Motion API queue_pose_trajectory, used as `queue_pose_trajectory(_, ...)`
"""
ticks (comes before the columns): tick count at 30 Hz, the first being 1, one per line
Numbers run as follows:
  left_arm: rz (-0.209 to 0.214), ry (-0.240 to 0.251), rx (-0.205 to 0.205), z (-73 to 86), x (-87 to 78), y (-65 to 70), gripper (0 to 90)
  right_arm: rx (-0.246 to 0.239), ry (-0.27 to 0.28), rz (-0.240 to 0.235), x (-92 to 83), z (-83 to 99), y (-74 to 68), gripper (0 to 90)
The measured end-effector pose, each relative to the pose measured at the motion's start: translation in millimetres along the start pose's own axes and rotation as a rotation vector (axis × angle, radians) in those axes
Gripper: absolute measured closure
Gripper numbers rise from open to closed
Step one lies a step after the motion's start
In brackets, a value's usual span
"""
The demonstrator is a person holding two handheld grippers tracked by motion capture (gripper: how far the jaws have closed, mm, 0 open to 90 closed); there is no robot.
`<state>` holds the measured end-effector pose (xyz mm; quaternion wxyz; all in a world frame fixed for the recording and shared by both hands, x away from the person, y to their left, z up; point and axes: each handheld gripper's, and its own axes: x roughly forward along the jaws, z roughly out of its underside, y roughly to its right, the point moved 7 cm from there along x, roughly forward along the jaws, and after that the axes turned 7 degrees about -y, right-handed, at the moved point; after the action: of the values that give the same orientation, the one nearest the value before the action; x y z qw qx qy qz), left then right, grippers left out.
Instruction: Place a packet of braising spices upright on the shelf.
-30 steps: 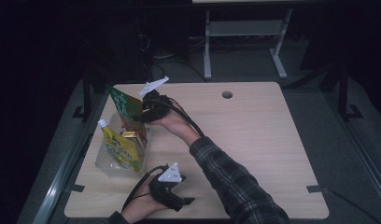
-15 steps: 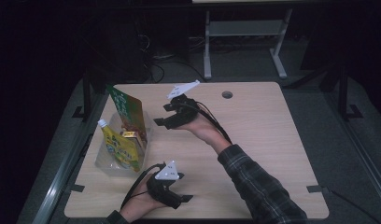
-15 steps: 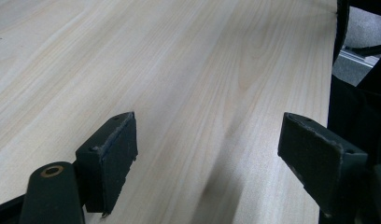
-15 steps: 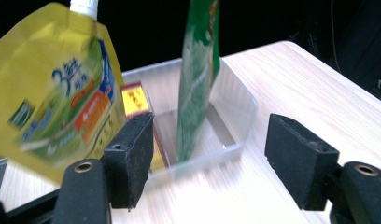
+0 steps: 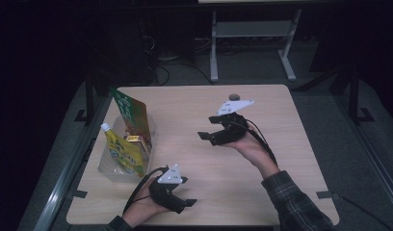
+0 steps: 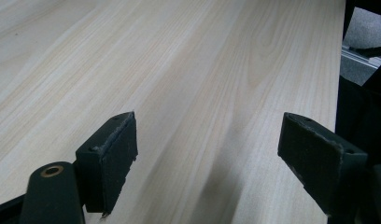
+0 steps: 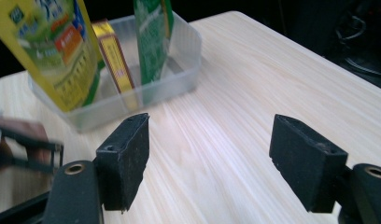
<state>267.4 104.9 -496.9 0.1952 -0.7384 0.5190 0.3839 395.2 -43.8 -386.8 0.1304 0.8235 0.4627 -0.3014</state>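
Note:
A clear plastic bin point(image 5: 112, 166) stands at the table's left. In it a green packet point(image 5: 132, 113), a yellow spouted pouch point(image 5: 122, 151) and a small yellow box point(image 5: 136, 140) stand upright. My right gripper point(image 5: 210, 129) hovers over the middle of the table, well to the right of the bin and pointing toward it. Its jaws have just been opening and nothing is between them. In the right gripper view the gripper point(image 7: 209, 163) faces the bin point(image 7: 179, 79), pouch point(image 7: 48, 51) and packet point(image 7: 153, 37). My left gripper point(image 5: 187, 192) rests open near the front edge, its jaws point(image 6: 207, 154) over bare wood.
The wooden table point(image 5: 291, 144) has a round cable hole point(image 5: 234, 97) at the back. A metal frame point(image 5: 252, 33) stands on the dark floor behind it. The table's right edge and the floor point(image 6: 361, 46) lie close to my left gripper's right jaw.
My right gripper has pulled away from the green packet in the bin and moved right to the table's middle, jaws wider. The left gripper has stayed put.

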Motion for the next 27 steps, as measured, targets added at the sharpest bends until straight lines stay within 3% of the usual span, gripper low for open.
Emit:
queue_pose_trajectory(9, -0.008, -0.001, -0.007, 1.7, -1.7, -4.3, 19.4, 0.045, -0.023, 0.026, -28.8, 62.4, -1.9, 25.4)
queue_pose_trajectory(20, -0.018, -0.007, -0.009, 5.1, -2.1, -9.5, 20.1, 0.064, -0.119, 0.083, -47.1, 131.7, -16.8, 23.3)
queue_pose_trajectory(27, -0.021, -0.014, -0.009, 6.8, -1.5, -12.1, 20.2, 0.071, -0.163, 0.098, -48.2, 156.9, -20.7, 20.1)
